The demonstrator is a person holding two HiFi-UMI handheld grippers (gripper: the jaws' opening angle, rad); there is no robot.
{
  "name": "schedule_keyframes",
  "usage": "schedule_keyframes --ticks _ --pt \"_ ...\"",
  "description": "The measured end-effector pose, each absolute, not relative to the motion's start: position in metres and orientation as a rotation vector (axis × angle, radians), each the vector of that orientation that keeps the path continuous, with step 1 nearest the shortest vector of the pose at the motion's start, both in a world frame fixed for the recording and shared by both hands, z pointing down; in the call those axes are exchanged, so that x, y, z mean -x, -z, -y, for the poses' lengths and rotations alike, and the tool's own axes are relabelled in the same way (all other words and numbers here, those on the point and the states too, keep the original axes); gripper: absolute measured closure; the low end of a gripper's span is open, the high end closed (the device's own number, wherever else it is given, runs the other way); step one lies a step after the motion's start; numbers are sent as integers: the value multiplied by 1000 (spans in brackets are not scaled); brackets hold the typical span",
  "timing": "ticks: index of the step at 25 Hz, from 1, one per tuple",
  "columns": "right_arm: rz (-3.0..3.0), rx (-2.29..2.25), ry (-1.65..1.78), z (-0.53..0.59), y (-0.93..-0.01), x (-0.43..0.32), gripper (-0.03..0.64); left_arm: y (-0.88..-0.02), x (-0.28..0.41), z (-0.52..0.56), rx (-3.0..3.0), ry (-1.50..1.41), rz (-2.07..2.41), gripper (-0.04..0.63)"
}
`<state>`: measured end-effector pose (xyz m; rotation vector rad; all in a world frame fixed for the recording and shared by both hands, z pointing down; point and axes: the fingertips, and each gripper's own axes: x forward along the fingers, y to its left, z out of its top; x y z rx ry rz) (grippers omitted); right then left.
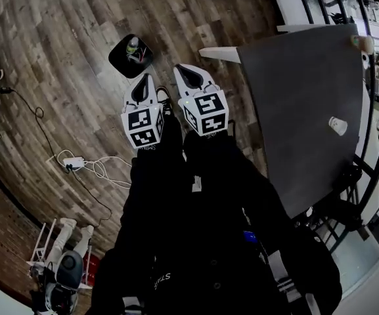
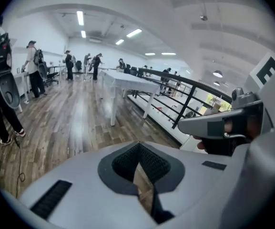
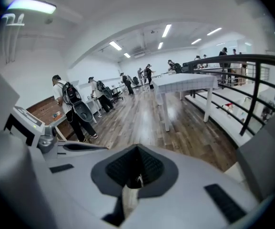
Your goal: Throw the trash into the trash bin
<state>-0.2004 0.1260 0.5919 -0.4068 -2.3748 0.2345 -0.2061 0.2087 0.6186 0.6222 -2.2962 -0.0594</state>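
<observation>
The black trash bin point(image 1: 125, 61) stands on the wood floor, with a pale green-and-white piece of trash point(image 1: 133, 44) inside it. Both grippers are held side by side above the floor, pointing toward the bin and well short of it. My left gripper point(image 1: 148, 79) is shut, and the left gripper view shows its pads point(image 2: 138, 145) meeting with nothing between them. My right gripper point(image 1: 184, 69) is shut too. In the right gripper view its jaws point(image 3: 137, 149) are closed, with only a thin pale sliver at the seam that I cannot identify.
A grey table point(image 1: 307, 110) stands to the right with a small white cup-like object point(image 1: 337, 125) on it, and a black railing point(image 1: 373, 18) runs behind it. A white power strip with cables point(image 1: 74, 161) lies on the floor to the left. Several people stand far off point(image 3: 66, 99).
</observation>
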Motion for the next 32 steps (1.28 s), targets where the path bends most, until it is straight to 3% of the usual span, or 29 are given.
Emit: schedule_keyframes --ticks 17,32 --pt "2616 -98 -366 67 -428 71 601 -460 116 -8 -1121 -47 2284 595" --pt "2670 -657 -429 219 -341 -120 601 -372 -42 157 -1615 -131 2110 595"
